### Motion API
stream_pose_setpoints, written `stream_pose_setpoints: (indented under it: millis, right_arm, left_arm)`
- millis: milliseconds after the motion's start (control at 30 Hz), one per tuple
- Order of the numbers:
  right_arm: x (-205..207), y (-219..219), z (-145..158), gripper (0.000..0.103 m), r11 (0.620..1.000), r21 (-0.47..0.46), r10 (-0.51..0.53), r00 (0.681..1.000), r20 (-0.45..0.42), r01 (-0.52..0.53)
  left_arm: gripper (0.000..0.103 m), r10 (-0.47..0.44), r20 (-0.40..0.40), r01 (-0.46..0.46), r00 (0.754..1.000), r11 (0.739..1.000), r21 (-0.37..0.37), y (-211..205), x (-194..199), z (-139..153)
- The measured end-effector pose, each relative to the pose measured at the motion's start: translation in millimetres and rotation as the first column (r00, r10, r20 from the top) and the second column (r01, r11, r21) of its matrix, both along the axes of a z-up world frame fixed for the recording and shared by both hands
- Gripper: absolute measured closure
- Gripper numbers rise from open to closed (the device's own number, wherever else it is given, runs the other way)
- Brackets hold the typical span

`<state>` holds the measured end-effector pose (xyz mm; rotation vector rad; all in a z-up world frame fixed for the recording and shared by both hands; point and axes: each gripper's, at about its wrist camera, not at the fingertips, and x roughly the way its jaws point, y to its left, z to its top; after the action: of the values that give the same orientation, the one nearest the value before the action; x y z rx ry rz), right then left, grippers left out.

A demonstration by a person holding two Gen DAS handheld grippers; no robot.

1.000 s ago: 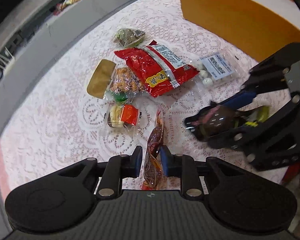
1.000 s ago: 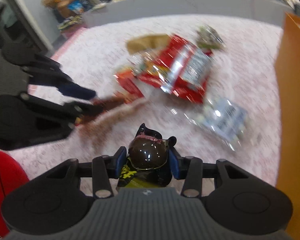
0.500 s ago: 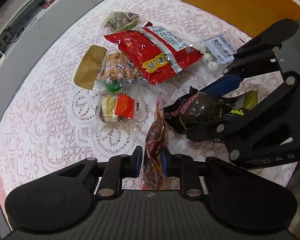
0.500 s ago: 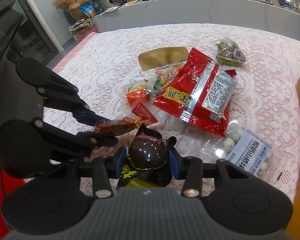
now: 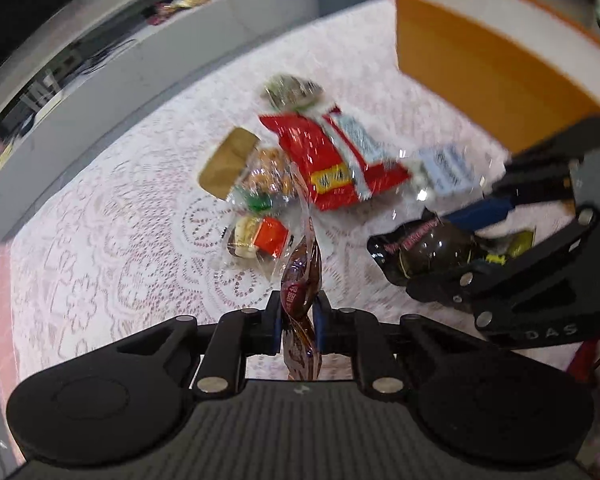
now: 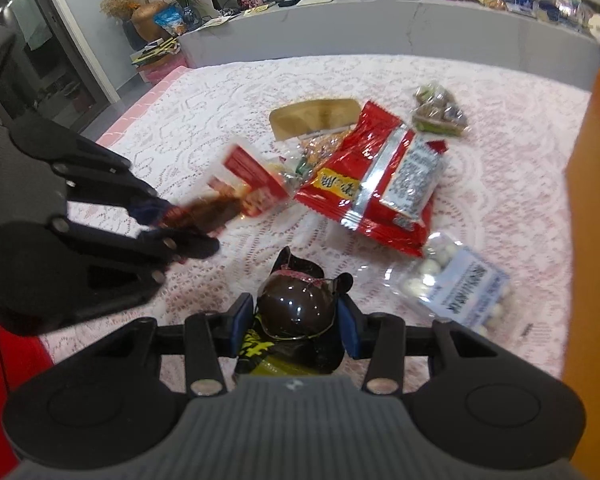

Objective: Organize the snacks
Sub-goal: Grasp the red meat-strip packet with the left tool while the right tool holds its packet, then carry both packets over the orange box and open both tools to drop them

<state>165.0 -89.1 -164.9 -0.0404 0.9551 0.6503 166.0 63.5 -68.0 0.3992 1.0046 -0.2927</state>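
Both tongs are loaded, the left tongs having just closed on a brown sachet and the right tongs pinching a dark packet, while most snacks lie unsorted on the table.

The lace-covered worktop lies bare along its left edge and far edge, giving wide passage there. The middle is crowded: a red snack bag, a gold packet, a clear pouch of white balls and a small green-brown packet. An orange box walls off the right edge.
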Motion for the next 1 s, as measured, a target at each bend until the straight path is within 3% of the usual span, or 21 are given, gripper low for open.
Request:
stream_pose_setpoints:
  millis: [400,667,1000]
  right_arm:
    - [-37,-44,57,0.059,0.999,-0.031,0.019,0.994,0.107,-0.015]
    - [-49,-99,101,0.059,0.999,-0.04,0.016,0.987,0.157,-0.01]
    - [-31,-187,120,0.059,0.979,-0.176,-0.079,0.99,0.116,0.098]
  left_arm:
    - [0.087,0.12,0.022,-0.112,0.992,0.965,-0.238,-31,-35,58]
    - [0.087,0.086,0.061,-0.056,0.994,0.922,-0.384,-75,-42,93]
    - [0.087,-0.019,0.034,0.034,0.999,0.845,-0.534,-152,-6,111]
